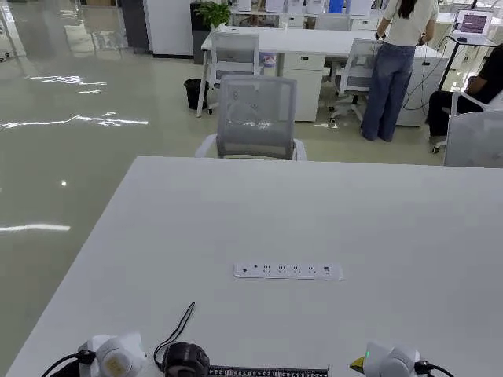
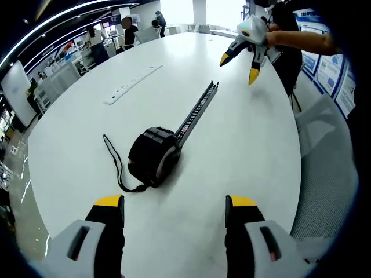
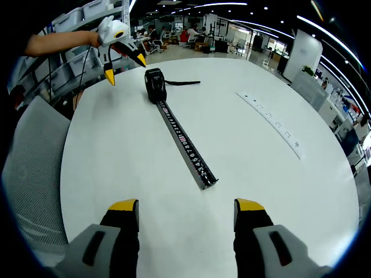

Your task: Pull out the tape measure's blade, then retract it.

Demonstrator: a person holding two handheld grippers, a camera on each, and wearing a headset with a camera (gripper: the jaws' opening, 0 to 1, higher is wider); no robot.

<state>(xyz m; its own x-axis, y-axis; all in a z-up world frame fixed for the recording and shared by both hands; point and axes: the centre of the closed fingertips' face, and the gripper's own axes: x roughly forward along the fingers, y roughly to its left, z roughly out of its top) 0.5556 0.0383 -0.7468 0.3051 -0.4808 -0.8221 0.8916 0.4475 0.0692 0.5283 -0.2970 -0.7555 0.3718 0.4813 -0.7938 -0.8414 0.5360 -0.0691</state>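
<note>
Your left tool [image 2: 175, 201] and right tool [image 3: 188, 205] are mostly cut off by the bottom edge of the head view. Only their white tops show there, near left and near right, with the jaws out of frame. The tape measure [image 2: 153, 156] lies between them on the surface [image 1: 393, 228], close to the left tool. Its black case is half cropped in that view, and the blade [image 3: 185, 145] appears as a thin strip running right along the very edge. I cannot tell whether the blade is locked.

In the left gripper view your left tool's jaws stand wide apart with nothing between them, a little short of the case and not touching it. A black strap [image 2: 112, 162] trails off the case onto the surface.

In the right gripper view your right tool's jaws are just as wide and empty. The blade's hook end lies flat just ahead of them, apart. The numbers read clearly near that end and blur toward the case.

Your right hand [image 2: 277, 38] holds its tool raised over the blade's far end, yellow tips spread and pointing down. Your left hand [image 3: 91, 38] holds its tool lifted beside the case in the same way.

A power strip [image 1: 288, 271] lies farther out, well apart from the tape measure, and a chair [image 1: 255, 118] stands at the far edge.
</note>
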